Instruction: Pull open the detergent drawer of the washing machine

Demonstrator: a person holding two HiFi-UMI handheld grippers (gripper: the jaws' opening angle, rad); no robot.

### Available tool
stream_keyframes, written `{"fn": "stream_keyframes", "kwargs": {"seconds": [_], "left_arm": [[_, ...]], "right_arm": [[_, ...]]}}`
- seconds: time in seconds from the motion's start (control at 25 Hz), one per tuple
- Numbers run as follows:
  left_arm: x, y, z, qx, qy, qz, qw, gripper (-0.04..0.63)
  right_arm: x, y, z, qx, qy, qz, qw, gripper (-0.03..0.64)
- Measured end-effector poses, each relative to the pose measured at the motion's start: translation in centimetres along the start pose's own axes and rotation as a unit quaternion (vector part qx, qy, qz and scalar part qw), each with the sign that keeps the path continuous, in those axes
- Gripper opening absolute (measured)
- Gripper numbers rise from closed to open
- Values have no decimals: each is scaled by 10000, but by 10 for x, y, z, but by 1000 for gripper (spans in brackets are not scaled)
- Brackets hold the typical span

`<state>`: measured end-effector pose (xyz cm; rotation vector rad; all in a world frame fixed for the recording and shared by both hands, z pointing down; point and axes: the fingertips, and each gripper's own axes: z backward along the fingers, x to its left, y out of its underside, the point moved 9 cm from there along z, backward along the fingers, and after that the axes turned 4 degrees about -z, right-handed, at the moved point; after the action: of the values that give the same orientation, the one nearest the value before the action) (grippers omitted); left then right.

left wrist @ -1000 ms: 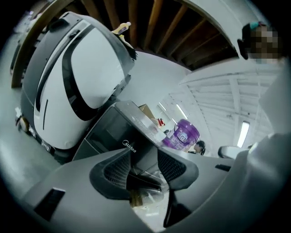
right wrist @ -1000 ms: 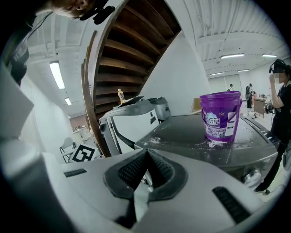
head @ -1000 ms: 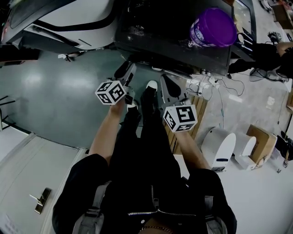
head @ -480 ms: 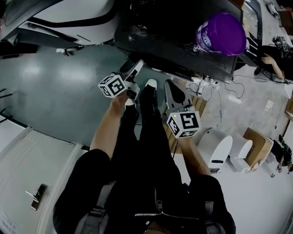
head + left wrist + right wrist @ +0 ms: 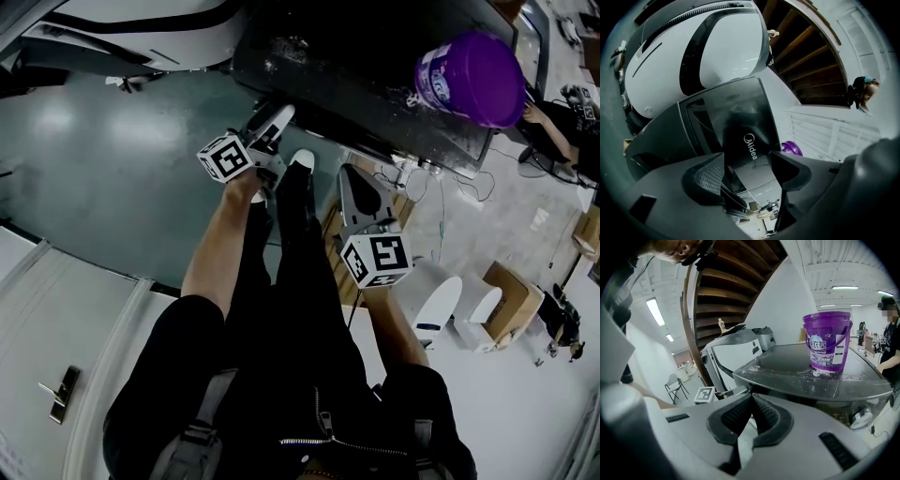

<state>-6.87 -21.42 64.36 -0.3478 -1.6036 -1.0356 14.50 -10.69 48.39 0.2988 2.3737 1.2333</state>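
The dark washing machine (image 5: 356,56) fills the top of the head view, with a purple bucket (image 5: 472,77) on its lid. My left gripper (image 5: 272,122) is at the machine's front edge. In the left gripper view its jaws (image 5: 750,166) have just been opening and stand wide, nothing gripped, framing the machine's logo panel (image 5: 740,117). I cannot pick out the drawer for certain. My right gripper (image 5: 347,173) hangs lower and to the right. In the right gripper view its pads (image 5: 751,401) meet, below the lid (image 5: 811,376) and the bucket (image 5: 827,341).
A white machine (image 5: 141,37) stands to the left of the washer. The person's legs and white shoes (image 5: 300,161) stand between the grippers. Cables (image 5: 422,178), rounded white housings (image 5: 441,300), a cardboard box (image 5: 511,295) and a seated person (image 5: 553,122) are on the right.
The left gripper has rolled, its jaws have spread wide, and it has shifted toward the washer's front. The right gripper has sunk a little, still shut.
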Motion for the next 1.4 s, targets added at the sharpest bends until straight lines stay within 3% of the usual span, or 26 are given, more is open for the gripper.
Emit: {"fn": "stream_keyframes", "kwargs": {"seconds": [0.12, 0.36, 0.68, 1.0, 1.4], "left_arm": [[5, 0, -1, -56, 186, 56, 9998, 307], [10, 2, -11, 242, 676, -3, 9974, 307], [16, 1, -16, 175, 894, 110, 9958, 307], [23, 3, -24, 219, 1395, 186, 9898, 305], [28, 2, -20, 259, 1481, 193, 9884, 272]], "right_arm": [[-2, 4, -1, 145, -11, -18, 9999, 5], [-2, 15, -5, 285, -91, 14, 9996, 5], [-6, 17, -7, 369, -93, 18, 9993, 5], [-5, 26, -3, 627, -48, 89, 9980, 5], [2, 37, -4, 651, -8, -6, 9979, 5]]}}
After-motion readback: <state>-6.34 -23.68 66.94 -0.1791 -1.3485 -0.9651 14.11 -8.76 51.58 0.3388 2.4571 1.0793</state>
